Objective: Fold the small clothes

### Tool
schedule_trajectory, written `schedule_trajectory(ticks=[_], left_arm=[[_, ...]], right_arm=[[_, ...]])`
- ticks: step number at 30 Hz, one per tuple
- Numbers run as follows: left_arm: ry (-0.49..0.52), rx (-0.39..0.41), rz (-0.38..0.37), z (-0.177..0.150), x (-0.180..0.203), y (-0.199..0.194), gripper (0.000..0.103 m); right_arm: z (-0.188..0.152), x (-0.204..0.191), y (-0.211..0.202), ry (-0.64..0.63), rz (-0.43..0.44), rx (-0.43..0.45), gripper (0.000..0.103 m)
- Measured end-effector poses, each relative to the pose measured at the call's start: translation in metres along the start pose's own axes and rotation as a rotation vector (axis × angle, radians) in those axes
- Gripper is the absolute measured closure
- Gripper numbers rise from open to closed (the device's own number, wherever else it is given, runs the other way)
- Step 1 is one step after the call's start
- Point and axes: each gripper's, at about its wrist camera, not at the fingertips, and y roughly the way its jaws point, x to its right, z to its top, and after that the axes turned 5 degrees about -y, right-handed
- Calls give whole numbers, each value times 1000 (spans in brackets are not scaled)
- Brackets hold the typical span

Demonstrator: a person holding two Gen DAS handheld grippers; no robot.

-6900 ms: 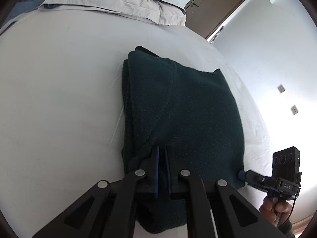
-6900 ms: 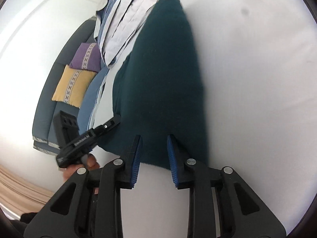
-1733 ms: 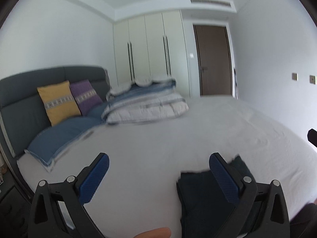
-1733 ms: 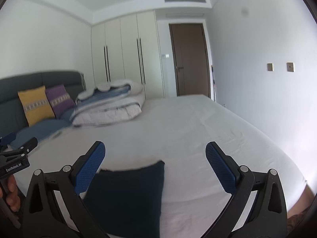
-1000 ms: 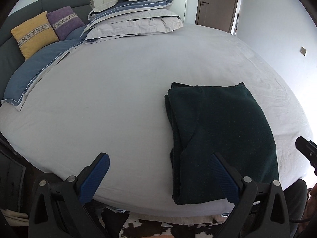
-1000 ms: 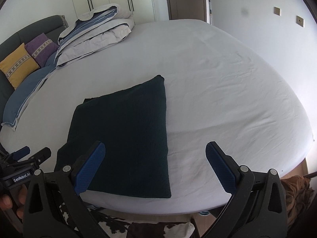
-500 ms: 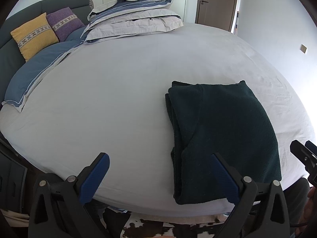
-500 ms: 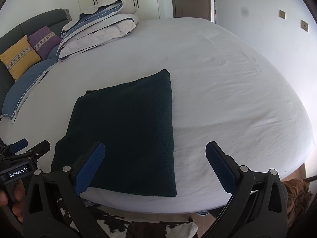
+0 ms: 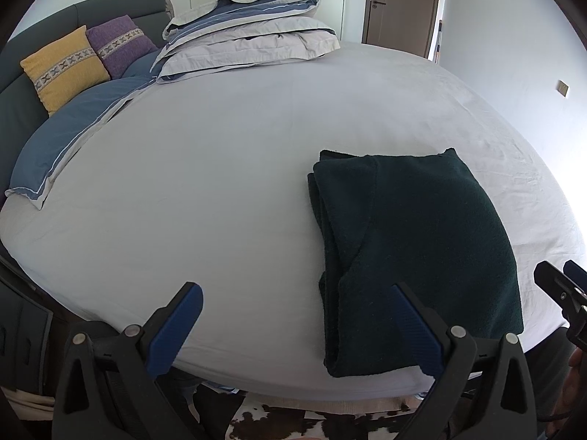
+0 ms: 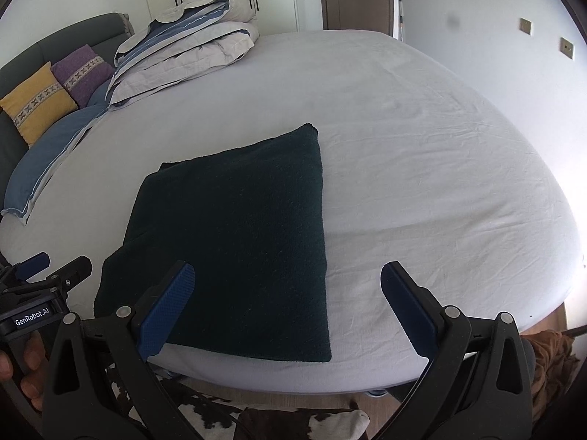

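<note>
A dark green garment (image 9: 422, 242) lies folded into a flat rectangle near the front edge of the white bed (image 9: 227, 168); it also shows in the right wrist view (image 10: 238, 242). My left gripper (image 9: 297, 315) is wide open and empty, held off the bed's front edge, left of the garment's near end. My right gripper (image 10: 288, 293) is wide open and empty, held above the garment's near right corner. Neither gripper touches the cloth.
A folded duvet stack (image 9: 249, 36) lies at the far side of the bed. Yellow (image 9: 62, 68) and purple (image 9: 119, 44) cushions lean on the dark headboard at the left, above a blue pillow (image 9: 69, 135). A cowhide rug (image 10: 279, 421) lies on the floor below.
Over the last second both grippers stayed open and drifted slightly nearer the bed. Earlier they were pinched on the garment's edge, then let go and pulled back.
</note>
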Motion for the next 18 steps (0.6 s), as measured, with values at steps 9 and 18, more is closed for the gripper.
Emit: schedule_trajectory(ticks=[9, 18], left_arm=[[9, -1, 6, -2, 2, -1, 0], [11, 0, 8, -2, 4, -1, 0]], right_arm=[[0, -4, 1, -2, 0, -1, 0], [-1, -5, 0, -1, 0, -1, 0]])
